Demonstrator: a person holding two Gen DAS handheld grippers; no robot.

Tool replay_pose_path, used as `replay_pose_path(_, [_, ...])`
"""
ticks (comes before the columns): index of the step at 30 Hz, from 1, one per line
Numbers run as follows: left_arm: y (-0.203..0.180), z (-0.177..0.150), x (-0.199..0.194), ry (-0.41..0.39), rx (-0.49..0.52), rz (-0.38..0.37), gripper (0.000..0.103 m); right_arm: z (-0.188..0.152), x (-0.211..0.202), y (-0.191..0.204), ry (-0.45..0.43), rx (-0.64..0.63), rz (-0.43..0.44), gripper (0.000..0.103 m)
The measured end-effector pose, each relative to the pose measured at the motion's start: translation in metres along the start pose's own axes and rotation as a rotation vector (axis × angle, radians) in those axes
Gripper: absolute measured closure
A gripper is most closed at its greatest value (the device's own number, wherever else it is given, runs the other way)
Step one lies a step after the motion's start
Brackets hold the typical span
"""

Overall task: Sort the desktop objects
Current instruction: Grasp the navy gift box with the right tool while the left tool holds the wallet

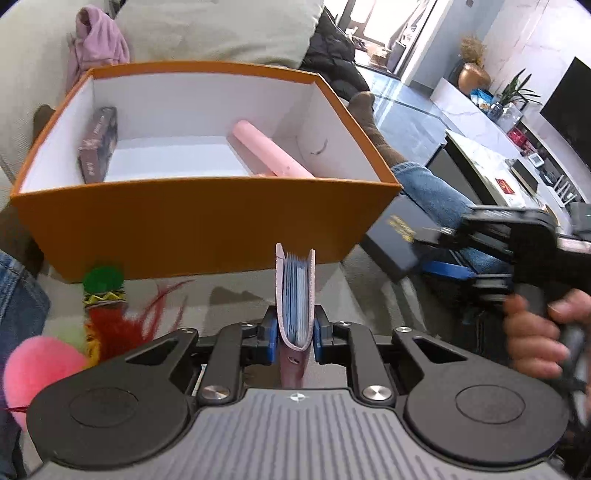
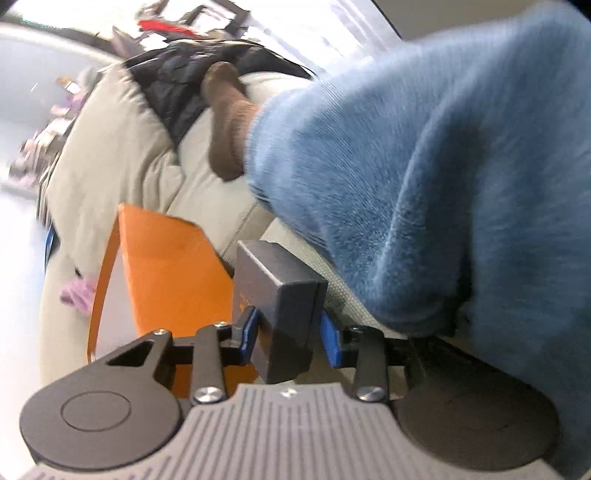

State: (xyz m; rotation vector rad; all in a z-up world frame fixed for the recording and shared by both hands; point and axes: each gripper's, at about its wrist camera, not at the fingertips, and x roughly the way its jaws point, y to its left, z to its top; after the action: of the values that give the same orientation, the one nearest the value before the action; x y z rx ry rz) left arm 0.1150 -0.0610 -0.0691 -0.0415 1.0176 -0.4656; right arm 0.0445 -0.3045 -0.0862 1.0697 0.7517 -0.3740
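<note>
A pink card wallet (image 1: 295,295) is clamped in the left gripper (image 1: 294,334), near the orange box (image 1: 199,218). A dark box (image 2: 284,310) is clamped in the right gripper (image 2: 288,332), right of the orange box. Depositing is judged in hand; lifting over the near wall is required next.

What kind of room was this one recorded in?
Most likely a home living room: a pale sofa behind the orange box, a dark TV screen on the right wall, and potted plants on a low cabinet.
</note>
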Motion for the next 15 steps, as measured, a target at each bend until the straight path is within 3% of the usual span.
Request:
replay_pose_path(4, [0.005, 0.001, -0.004, -0.024, -0.009, 0.012, 0.083, -0.016, -0.033, 0.025, 0.040, -0.292, -0.062, 0.064])
replay_pose_path(8, [0.006, 0.001, -0.006, -0.039, -0.002, 0.011, 0.083, -0.044, -0.026, 0.053, 0.152, -0.604, -0.132, 0.065])
replay_pose_path(11, [0.004, -0.001, -0.004, -0.035, 0.012, 0.018, 0.083, -0.063, -0.022, 0.063, 0.165, -0.714, -0.148, 0.066])
replay_pose_path(15, [0.005, -0.005, 0.000, -0.024, 0.021, 0.019, 0.083, -0.062, 0.010, 0.073, 0.192, -0.749, -0.121, 0.064])
